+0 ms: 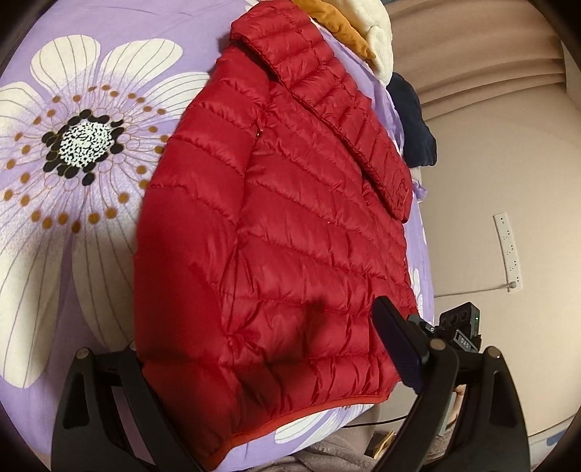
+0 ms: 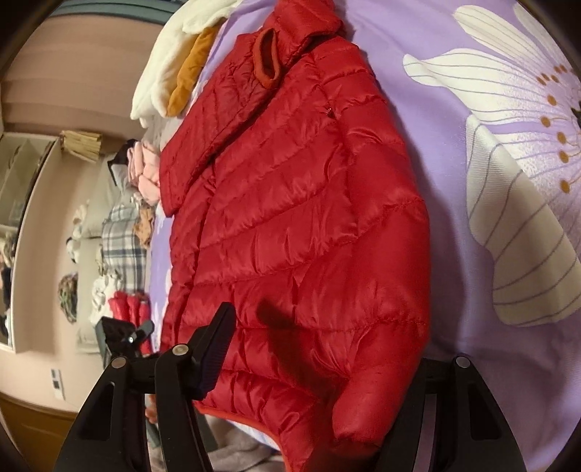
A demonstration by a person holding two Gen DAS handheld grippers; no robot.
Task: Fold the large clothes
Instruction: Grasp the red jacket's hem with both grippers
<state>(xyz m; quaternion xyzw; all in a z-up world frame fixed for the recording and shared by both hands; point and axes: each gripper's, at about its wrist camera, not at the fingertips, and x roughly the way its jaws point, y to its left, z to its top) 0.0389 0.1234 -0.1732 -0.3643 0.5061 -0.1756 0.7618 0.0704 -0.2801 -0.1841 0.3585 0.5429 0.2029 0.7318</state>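
Lying flat on the lilac flower-printed bedsheet [image 1: 120, 43], the red quilted puffer jacket [image 1: 290, 218] sits between both grippers' [image 1: 268, 366] [image 2: 326, 363] parted fingers; whether either grips is unclear.

Red quilted puffer jacket [image 1: 290, 218] lies folded on bedspread [image 1: 72, 90].

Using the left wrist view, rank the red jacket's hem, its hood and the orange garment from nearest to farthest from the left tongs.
1. Hem of the red jacket, between the left tongs, bottom.
2. Hood, upper centre.
3. Orange garment, top edge, beyond the hood.
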